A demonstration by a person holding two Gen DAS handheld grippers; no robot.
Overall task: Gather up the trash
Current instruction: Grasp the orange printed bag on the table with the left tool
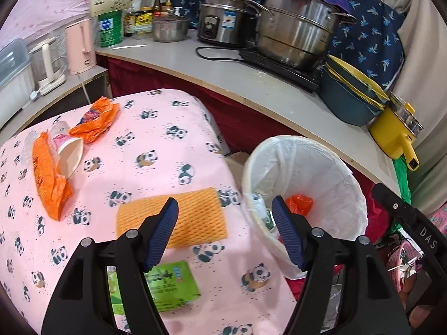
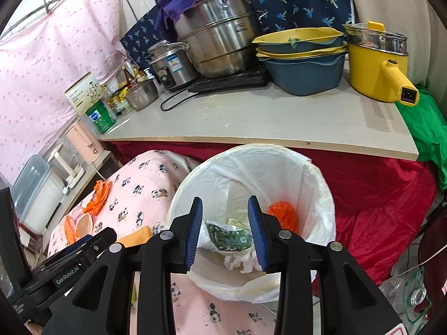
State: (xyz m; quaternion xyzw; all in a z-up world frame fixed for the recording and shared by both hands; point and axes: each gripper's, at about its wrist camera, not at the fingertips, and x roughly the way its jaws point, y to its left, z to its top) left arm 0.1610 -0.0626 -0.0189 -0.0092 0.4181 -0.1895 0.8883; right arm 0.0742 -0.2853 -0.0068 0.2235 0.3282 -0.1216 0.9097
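My left gripper (image 1: 225,209) is open and empty above the panda-print table (image 1: 156,145). Below it lie an orange foam net (image 1: 192,217) and a green packet (image 1: 170,282). Orange wrappers (image 1: 50,178) (image 1: 95,120) and a paper cup (image 1: 69,155) lie at the table's far left. A white-lined trash bin (image 1: 321,164) stands right of the table. My right gripper (image 2: 225,215) is open and empty over the bin (image 2: 232,167), which holds a green wrapper (image 2: 227,238), white tissue (image 2: 240,262) and an orange bag (image 2: 282,213).
A counter (image 2: 265,120) behind the bin carries steel pots (image 2: 218,33), a rice cooker (image 1: 223,16), stacked blue and yellow basins (image 2: 303,58), a yellow electric pot (image 2: 377,64), bottles and a green tin (image 1: 110,28). Kettles (image 1: 79,46) stand at the left. Red cloth (image 2: 377,195) hangs below the counter.
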